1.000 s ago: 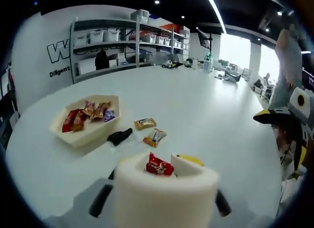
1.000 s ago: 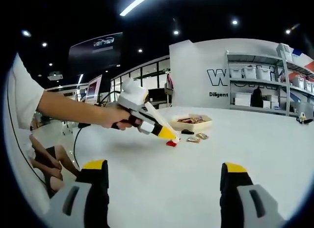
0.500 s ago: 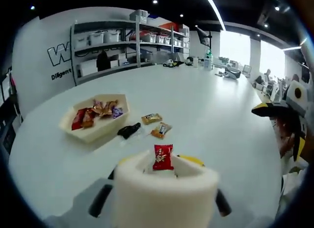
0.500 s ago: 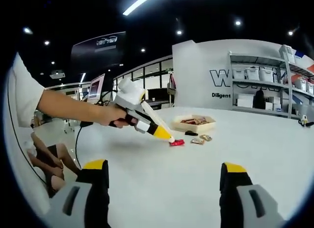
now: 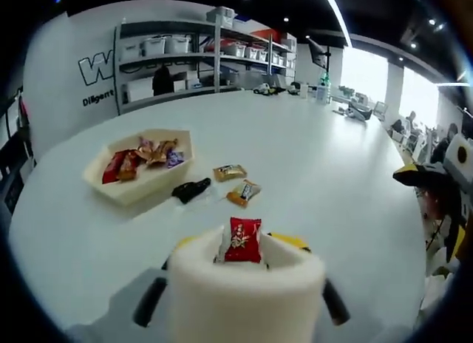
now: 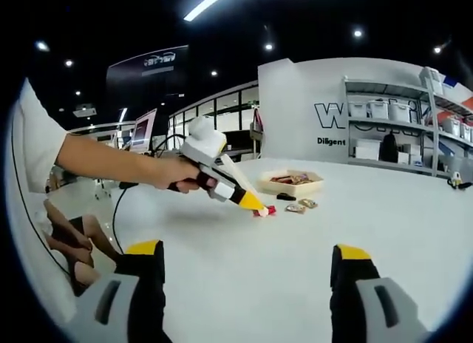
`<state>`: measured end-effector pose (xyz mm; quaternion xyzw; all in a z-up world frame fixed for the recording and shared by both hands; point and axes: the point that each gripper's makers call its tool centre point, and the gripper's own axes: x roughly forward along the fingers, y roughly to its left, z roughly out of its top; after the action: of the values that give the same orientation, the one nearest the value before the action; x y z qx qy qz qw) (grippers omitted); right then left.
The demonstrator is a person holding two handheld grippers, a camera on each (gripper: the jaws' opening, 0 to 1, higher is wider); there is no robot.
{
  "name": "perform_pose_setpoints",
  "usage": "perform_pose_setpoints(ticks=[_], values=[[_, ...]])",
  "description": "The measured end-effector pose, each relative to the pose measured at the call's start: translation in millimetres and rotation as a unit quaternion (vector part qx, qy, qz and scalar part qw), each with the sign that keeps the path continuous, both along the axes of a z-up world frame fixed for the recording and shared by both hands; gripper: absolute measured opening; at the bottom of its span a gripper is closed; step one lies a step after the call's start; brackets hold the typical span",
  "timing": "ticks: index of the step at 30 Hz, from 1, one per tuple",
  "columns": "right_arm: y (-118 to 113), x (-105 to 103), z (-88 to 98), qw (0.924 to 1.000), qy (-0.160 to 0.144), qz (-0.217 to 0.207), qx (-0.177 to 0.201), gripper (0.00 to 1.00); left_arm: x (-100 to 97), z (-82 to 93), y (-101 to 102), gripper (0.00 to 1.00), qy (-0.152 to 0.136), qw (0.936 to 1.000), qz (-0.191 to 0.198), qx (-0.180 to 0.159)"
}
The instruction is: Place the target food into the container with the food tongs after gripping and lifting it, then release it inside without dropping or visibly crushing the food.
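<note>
A: What is held by the left gripper (image 5: 242, 243)?

B: A red snack packet (image 5: 242, 239) is pinched upright between its two white jaws, which are closed on it. In the right gripper view the same left gripper (image 6: 260, 208) is seen from the side, held in a person's hand (image 6: 171, 174), with the red packet at its yellow tip, just above the white desk (image 6: 310, 247).

A: And where is the container placed?

B: A shallow cream container (image 5: 140, 167) is seen on the desk (image 5: 318, 158) ahead and to the left in the left gripper view. Several wrapped snacks (image 5: 144, 154) are lying inside it. The held packet is well apart from it, not yet inside.

A: What else is found on the desk?

B: A black object (image 5: 191, 189) is lying just beside the container's near edge; what it is cannot be told. Two loose packets are set near it: a tan packet (image 5: 230, 171) and an orange packet (image 5: 244, 192), close to each other.

A: How is the right gripper (image 6: 247, 284) held?

B: Its two yellow-tipped jaws are spread wide apart, and nothing is held between them. It is kept above the desk, well back from the container.

A: What is seen in the background?

B: Grey shelving (image 5: 192, 62) with storage boxes is set against a white wall.
</note>
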<state>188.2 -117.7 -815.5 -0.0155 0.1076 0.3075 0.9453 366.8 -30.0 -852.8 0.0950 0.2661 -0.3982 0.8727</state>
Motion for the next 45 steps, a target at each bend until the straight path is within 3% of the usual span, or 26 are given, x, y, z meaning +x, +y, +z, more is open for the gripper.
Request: perform_pose_setpoints(ticks=[11, 18, 31, 45], values=[[-0.7, -1.5, -2.2, 1.0, 0.002, 0.001, -0.002, 0.91, 0.8, -4.6, 3.7, 0.2, 0.037, 0.999, 0.019, -0.017], [-3.5, -1.9, -1.1, 1.0, 0.001, -0.001, -0.001, 0.91, 3.4, -2.5, 3.9, 0.18, 0.032, 0.9991, 0.02, -0.017], [-9.0, -0.5, -1.4, 1.0, 0.001, -0.009, -0.002, 0.9, 18.0, 27.7, 0.9, 0.18, 0.031, 0.9981, 0.014, -0.05], [-25.3, 5.5, -1.0, 0.9996, 0.002, -0.026, -0.006, 0.9, 63.8, 60.8, 4.6, 0.19, 0.001, 0.9968, 0.041, -0.07]])
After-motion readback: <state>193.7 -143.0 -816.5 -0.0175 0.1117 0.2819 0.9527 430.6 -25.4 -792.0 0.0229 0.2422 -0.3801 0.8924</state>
